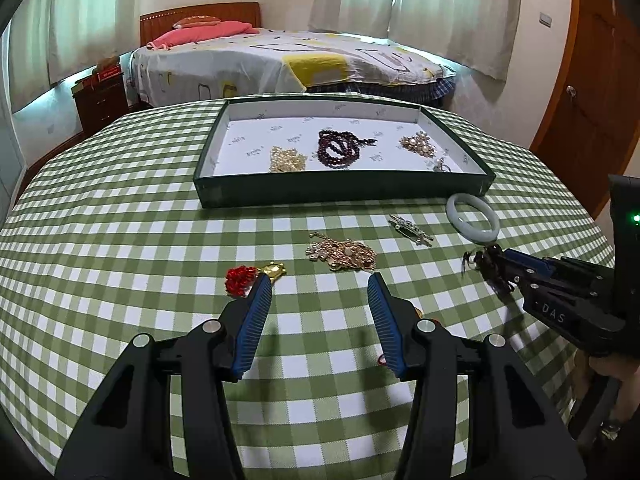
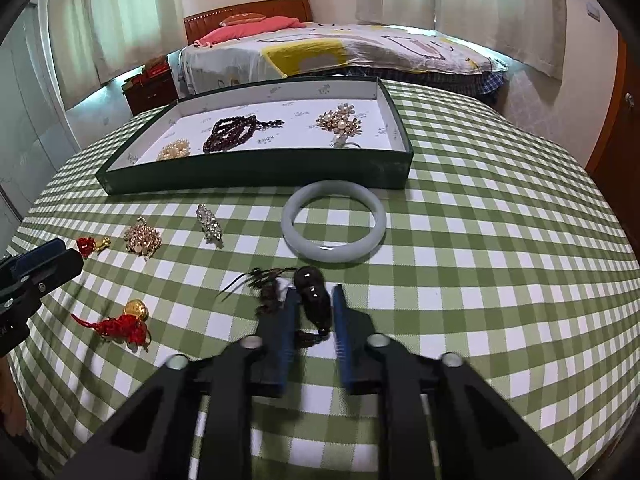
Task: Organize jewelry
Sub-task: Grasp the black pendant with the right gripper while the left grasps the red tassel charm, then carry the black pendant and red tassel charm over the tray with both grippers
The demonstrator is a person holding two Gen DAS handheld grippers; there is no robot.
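Bench (image 2: 500, 240) in green check; green tray (image 2: 256, 176) far side, part filled. Jade bangle (image 2: 334, 222) just near it. Right tool (image 2: 314, 304) clenched on dark gourd pendant (image 2: 314, 296), probably tray-bound next. Left tool (image 1: 320, 288) released, idle.

Surfaces: cloth, card, stone, beads

Matt woven check cloth (image 2: 480, 240); bangle (image 2: 334, 222) ahead of the right fingers glossy, smooth, stone-like; tray (image 2: 256, 174) matt card, printed paper lining; beads (image 1: 340, 148) glossy; pads (image 1: 256, 312) ribbed.
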